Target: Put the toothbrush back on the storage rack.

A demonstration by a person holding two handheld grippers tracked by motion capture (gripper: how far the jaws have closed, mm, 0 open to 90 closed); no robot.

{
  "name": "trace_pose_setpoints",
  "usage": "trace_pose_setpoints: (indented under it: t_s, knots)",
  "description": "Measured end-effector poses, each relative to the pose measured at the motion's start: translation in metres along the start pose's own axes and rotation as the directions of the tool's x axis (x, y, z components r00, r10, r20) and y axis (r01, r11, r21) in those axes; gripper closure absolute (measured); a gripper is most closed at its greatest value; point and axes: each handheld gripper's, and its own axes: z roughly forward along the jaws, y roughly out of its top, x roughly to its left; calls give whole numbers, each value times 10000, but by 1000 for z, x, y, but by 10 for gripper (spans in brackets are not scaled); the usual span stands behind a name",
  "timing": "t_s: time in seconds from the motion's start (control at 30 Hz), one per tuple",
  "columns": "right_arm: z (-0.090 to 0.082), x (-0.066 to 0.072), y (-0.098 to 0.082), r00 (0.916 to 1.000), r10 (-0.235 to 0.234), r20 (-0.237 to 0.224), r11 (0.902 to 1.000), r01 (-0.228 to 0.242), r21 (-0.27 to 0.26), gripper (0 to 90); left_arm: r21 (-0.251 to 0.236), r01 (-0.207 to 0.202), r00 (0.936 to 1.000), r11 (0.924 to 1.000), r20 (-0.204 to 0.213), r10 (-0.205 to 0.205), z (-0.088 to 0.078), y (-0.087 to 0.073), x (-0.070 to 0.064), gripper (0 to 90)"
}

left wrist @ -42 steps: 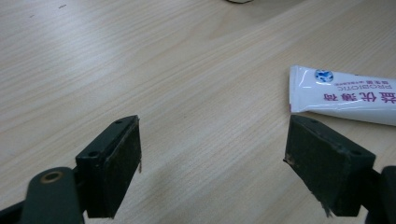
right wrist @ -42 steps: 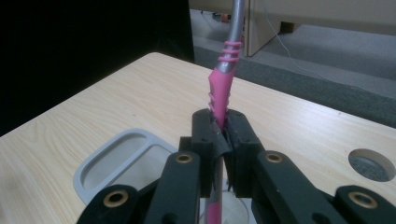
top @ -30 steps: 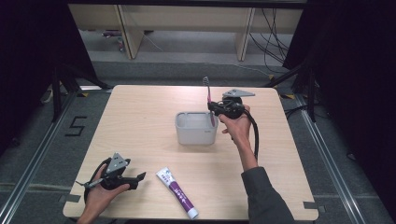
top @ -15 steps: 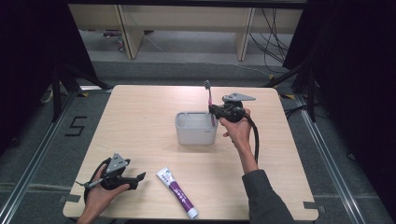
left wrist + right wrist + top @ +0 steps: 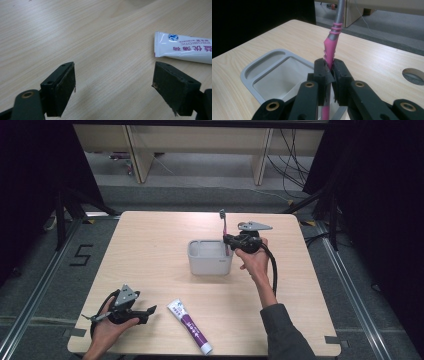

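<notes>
1. The right tongs point(image 5: 329, 75) are pinched on the pink handle of a toothbrush point(image 5: 331, 47). The brush stands nearly upright, its grey neck and head rising above the jaws and its lower end hanging below them.
2. In the high view the right tongs point(image 5: 229, 241) sit at the right edge of the grey container point(image 5: 210, 257), which stands near the middle of the bench point(image 5: 150, 245). The brush's lower end looks to hang over or just inside the container's right rim; I cannot tell whether it touches the bottom.
3. The left tongs point(image 5: 112, 90) are spread wide with nothing between them, hovering low over bare wood.
4. A toothpaste tube point(image 5: 185, 48) lies flat just beyond them to the right, apart from both jaws; from above, the tube point(image 5: 189, 325) lies on the near edge of the bench, right of the left tongs point(image 5: 142, 312).
5. Progress, as I judge it: the brush is lifted and brought to the container but not yet released; the tube is untouched.
6. Pose: the right hand point(image 5: 254, 262) reaches in from the near right, forearm stretched and the tongs pointing left. The left hand point(image 5: 112, 327) rests at the near left corner.
</notes>
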Motion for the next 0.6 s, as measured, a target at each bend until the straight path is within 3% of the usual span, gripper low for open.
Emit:
trace_pose_setpoints:
  t_s: [0.03,0.1,0.13,0.17,0.3,0.37,0.4,0.47,0.53,0.6]
  knots:
    - [-1,-2,0,9995,-294,116,9996,295,-28,818,46,27,10000,10000,-27,-27,-1,0,0,182]
    - [-1,-2,-1,9994,-296,173,9996,296,16,809,109,-37,10000,9999,-43,37,-1,0,0,182]
    - [-3,-2,-1,9999,-21,129,9999,19,142,810,106,-25,10000,9999,-47,26,0,0,1,181]
    - [-2,-4,-2,9995,-282,136,9996,281,68,810,137,-38,10000,9999,-55,39,0,0,1,181]
    - [-2,-3,-3,10000,79,32,9997,-80,209,758,109,-13,10000,9999,-49,13,0,0,0,182]
    - [-3,-5,-2,9996,-287,-56,9996,286,-59,733,117,-19,10000,9999,-63,20,-1,0,1,181]
    - [-5,-1,-2,9999,77,78,10000,-78,58,708,66,20,10000,10000,-82,-20,0,0,0,182]
    - [-5,-2,-1,9993,-350,153,9994,350,-40,601,105,-53,10000,9999,-51,54,-1,-1,1,181]
    - [-10,-1,0,9984,-323,462,9995,321,59,534,67,8,10000,10000,-66,-8,-1,0,1,181]
    - [-12,0,-1,9990,-164,404,9999,165,-25,490,62,-20,10000,10000,-42,20,-1,0,0,181]
